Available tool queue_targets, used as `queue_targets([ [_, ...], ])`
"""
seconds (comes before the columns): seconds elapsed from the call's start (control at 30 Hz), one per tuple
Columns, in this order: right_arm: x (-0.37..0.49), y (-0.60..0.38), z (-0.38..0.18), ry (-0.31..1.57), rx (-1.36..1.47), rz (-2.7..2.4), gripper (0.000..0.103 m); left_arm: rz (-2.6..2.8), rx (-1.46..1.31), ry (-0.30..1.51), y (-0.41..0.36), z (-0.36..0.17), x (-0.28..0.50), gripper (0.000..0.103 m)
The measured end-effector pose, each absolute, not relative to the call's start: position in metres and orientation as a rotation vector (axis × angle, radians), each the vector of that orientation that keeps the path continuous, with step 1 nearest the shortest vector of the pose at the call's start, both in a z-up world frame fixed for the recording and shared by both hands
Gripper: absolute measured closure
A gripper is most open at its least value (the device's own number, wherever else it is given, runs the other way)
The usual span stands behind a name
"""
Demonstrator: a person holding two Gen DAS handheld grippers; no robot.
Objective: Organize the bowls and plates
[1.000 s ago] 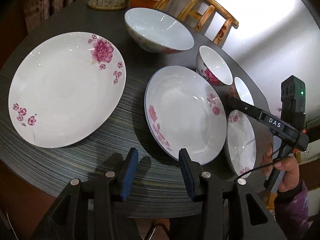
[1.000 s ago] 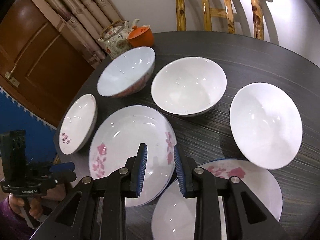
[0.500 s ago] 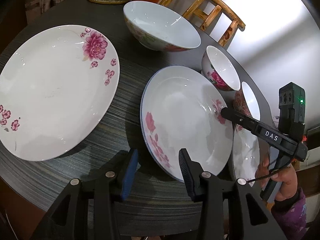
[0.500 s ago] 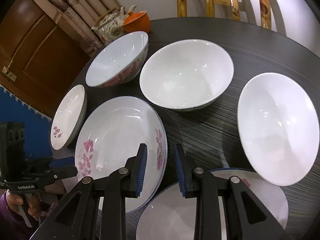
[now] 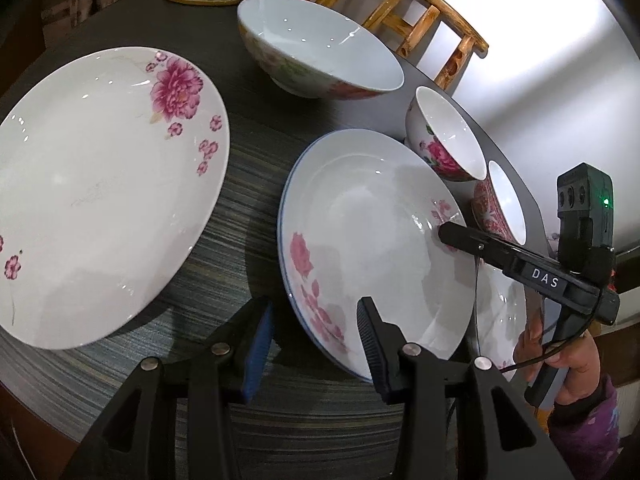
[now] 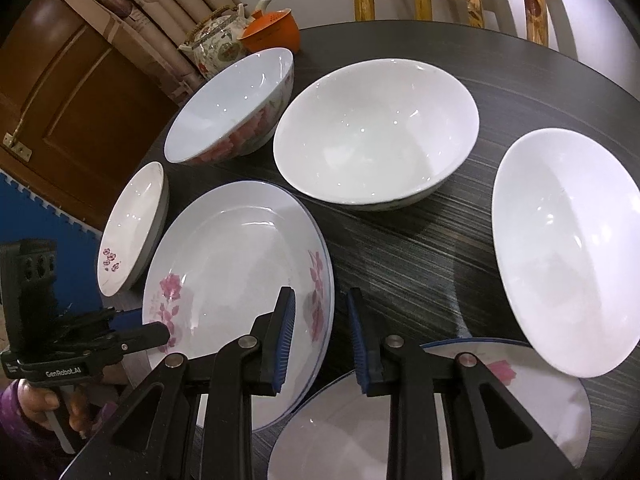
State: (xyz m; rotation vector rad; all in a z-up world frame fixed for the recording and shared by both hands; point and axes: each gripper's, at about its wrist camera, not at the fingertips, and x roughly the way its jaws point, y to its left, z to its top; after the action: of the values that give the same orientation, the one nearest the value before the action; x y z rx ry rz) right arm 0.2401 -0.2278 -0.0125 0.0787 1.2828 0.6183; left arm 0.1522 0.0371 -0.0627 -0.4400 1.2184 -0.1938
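Stage: you are at the start; as far as both views show, almost nothing is stacked or grouped yet.
Left hand-held gripper: released, fingers spread and holding nothing; it straddles the near rim of the blue-rimmed pink-flower plate, though you cannot tell whether a pad touches it.
Right hand-held gripper: released too, empty, poised over the gap between that plate and a second blue-rimmed plate at the bottom of the right wrist view; seen from the left wrist view its tip reaches over the first plate's far side.
Plates: the large peony plate lies alone on the dark round surface, well apart from the rest.
Bowls: the floral bowl and the plain white bowl sit side by side; another white dish lies off to the right.
Small pieces: a rose-patterned small bowl and a red-patterned small bowl stand just beside each other at the surface's edge.
Left to do: by my reading, all of it; plates onto plates, bowls nested by size.
Next likely step: probably closing both grippers on the blue-rimmed plate's rim to lift it.
Bystanders: teapot and orange cup at the back, not part of the sorting.
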Motion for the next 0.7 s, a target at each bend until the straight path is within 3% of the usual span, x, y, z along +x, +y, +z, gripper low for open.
queue_targets([
  [0.1,0.239,-0.225,-0.013,1.284,0.067,0.617,0.083,-0.209,-0.437,1.219,0.035,-0.063,0.153,0.065],
  [0.17,0.239,-0.226,-0.013,1.286,0.066,0.614,0.089,-0.206,-0.41,1.226,0.032,-0.064,0.153,0.085],
  [0.2,0.239,-0.226,-0.014,1.288,0.065,0.611,0.092,-0.191,-0.385,1.229,0.03,-0.065,0.153,0.086],
  [0.7,0.229,-0.222,-0.01,1.292,0.09,0.581,0.094,-0.172,-0.386,1.213,0.039,-0.06,0.134,0.086],
])
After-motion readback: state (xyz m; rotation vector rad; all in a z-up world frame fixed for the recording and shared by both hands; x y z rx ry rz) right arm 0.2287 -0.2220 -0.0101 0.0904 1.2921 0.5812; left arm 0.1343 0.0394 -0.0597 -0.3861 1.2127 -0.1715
